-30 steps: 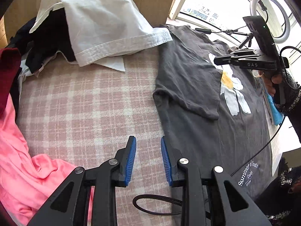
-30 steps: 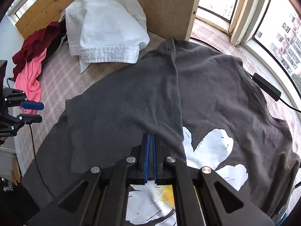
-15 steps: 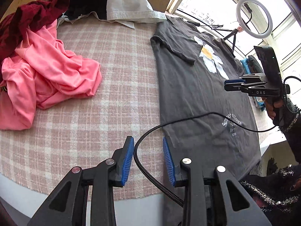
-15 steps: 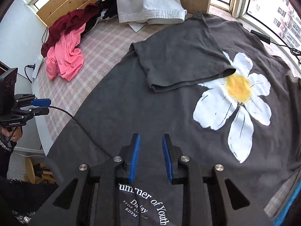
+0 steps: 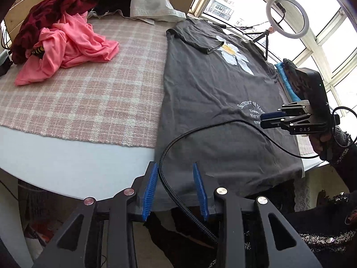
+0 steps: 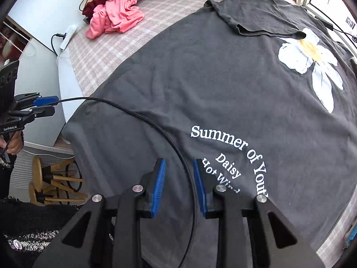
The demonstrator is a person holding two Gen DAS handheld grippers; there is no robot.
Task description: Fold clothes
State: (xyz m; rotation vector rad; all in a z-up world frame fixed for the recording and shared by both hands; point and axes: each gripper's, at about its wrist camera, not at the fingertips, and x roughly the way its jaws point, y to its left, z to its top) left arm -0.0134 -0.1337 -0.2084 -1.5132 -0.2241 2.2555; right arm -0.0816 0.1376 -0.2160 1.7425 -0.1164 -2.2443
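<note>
A dark grey T-shirt [image 5: 212, 93] [image 6: 200, 78] with a white daisy print and white lettering lies face up on the checked table cover. Its left sleeve [image 5: 196, 42] [image 6: 252, 20] is folded in over the chest. The hem hangs over the table's near edge. My left gripper [image 5: 175, 172] hovers open over the hem's left corner, pads apart and off the cloth. My right gripper [image 6: 178, 167] stands open above the lettering near the hem, gripping nothing. Each gripper shows in the other's view: the right [image 5: 263, 120], the left [image 6: 49, 106].
A black cable [image 5: 200, 134] [image 6: 133, 114] trails across the shirt between both grippers. Pink [image 5: 73, 51], dark red [image 5: 51, 15] and white [image 5: 151, 6] garments are heaped at the far side of the pink checked cover [image 5: 89, 93]. A ring light [image 5: 289, 15] stands by the window; a wooden stool [image 6: 51, 183] stands below the table.
The right gripper opened and let go of the sleeve, which now lies folded over the chest. Both grippers drew back from the shirt's top to its hem.
</note>
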